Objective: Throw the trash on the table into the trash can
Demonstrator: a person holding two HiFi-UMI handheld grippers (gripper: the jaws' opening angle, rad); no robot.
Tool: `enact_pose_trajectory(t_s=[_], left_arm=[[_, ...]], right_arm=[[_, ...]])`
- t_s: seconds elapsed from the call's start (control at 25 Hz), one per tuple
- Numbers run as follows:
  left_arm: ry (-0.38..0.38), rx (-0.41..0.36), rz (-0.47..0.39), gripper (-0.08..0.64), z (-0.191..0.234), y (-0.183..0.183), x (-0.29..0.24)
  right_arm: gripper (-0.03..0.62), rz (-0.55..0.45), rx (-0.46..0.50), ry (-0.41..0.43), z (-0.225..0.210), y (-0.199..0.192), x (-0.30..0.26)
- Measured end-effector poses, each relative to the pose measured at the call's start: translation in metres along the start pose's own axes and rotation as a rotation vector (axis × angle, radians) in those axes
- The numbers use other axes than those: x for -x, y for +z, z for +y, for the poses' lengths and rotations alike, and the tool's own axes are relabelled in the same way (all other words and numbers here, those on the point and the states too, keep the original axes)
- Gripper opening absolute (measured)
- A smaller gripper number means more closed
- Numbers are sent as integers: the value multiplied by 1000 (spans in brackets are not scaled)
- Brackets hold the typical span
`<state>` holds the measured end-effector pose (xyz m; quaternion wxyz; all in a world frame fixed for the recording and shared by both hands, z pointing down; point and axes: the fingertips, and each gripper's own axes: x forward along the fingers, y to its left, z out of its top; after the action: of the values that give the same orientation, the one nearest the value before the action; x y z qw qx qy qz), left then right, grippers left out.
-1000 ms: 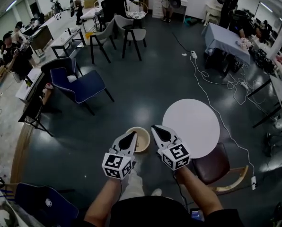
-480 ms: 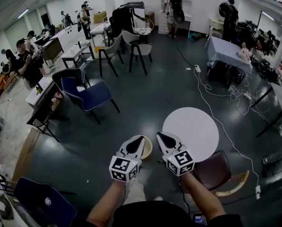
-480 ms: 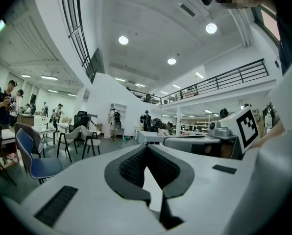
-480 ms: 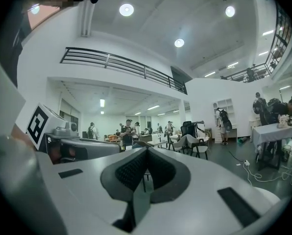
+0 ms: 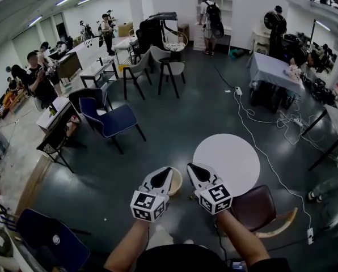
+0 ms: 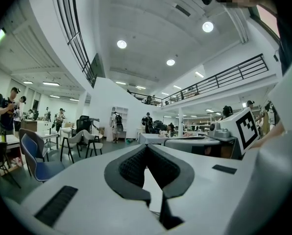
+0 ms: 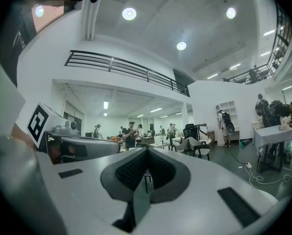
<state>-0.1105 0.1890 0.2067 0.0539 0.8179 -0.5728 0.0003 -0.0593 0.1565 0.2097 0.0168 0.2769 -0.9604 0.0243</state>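
A large hall with a dark, glossy floor fills the head view. On it stands one round white table [image 5: 227, 162], its top plain white. One beige trash can [image 5: 175, 181] sits on the floor just left of the table, partly covered by the left gripper [image 5: 168, 171]. The right gripper [image 5: 192, 166] is held beside it, over the gap between can and table. Each of the two carries one marker cube (black-and-white squares, the only print that can be made out). One brown chair [image 5: 258, 204] is tucked against the table's near side. Farther off are two grey chairs [image 5: 172, 68], a blue chair [image 5: 109, 120] and another blue chair [image 5: 53, 241] at the lower left. One white cable [image 5: 254, 126] snakes across the floor, and a person with a backpack [image 5: 212, 15] stands at the far shelves.

In the left gripper view, the left gripper [image 6: 147, 147] has its two black-padded jaws pressed together at the tips with nothing between them. The right gripper's cube [image 6: 246, 126] shows at the right, and four round ceiling lamps glow above.

In the right gripper view, the right gripper [image 7: 146, 150] likewise has its jaws together and holds nothing. The left gripper's cube [image 7: 37, 122] is at the left, under three round lamps and a railed balcony [image 7: 121, 68].
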Motion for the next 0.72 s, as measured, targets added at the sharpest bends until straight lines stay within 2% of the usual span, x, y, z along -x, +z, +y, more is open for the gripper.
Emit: enact_pose_trajectory(t_s=[0.32,0.72], left_arm=[[-10,-1,-13,9,1,7,12],[-72,-16,-21,9,0,21,43]], right_arm=[[18,-16,1,-3,17,8,2],[18,-36,12,-57,48,25,9]])
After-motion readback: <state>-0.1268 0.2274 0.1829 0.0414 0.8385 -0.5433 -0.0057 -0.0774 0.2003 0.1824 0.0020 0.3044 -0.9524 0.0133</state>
